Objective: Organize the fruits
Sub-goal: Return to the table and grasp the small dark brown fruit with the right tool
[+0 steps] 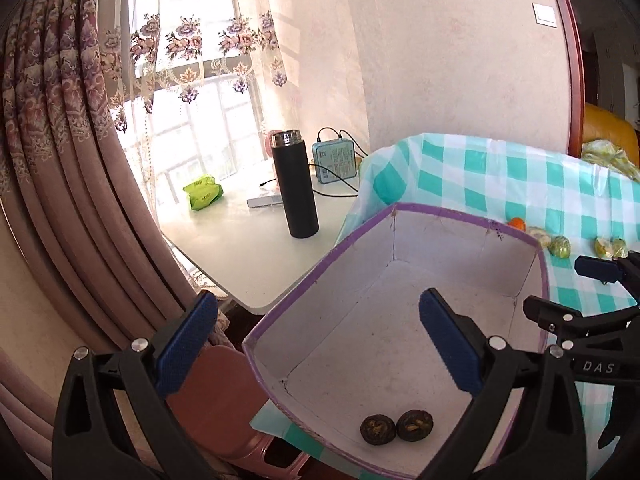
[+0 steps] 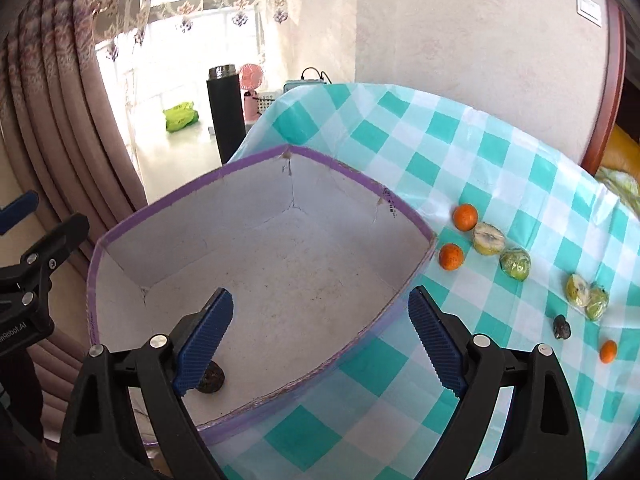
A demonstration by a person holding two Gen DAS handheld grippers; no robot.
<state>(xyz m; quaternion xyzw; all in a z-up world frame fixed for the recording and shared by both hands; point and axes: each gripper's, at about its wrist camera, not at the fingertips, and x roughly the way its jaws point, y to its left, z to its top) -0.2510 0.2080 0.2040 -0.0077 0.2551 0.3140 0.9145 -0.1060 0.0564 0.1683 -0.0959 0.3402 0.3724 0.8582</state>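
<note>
At the far left the left claw (image 1: 316,344) stands wide open and empty above the near left part of the purple-rimmed box (image 2: 260,168), which sits on the checked table (image 2: 460,152). Two dark round fruits (image 1: 396,426) lie side by side on the box floor, just below that claw, apart from its pads. Next along, the right claw (image 2: 320,344) is also open with nothing between its jaws, hanging over the box's near right wall, one finger inside the rim and one outside. Right of the box the loose fruit lies scattered on the table: two oranges (image 2: 465,216) near the box's right corner, wrapped yellow-green fruits (image 2: 515,263) beyond them, then a small dark fruit (image 2: 561,327) and a third orange (image 2: 608,351) farthest right. All of this lies to the right of and beyond the right claw, so the right hand looks the nearer for the next pick, with the dark fruit and the nearest orange (image 2: 451,256) its closest targets.
</note>
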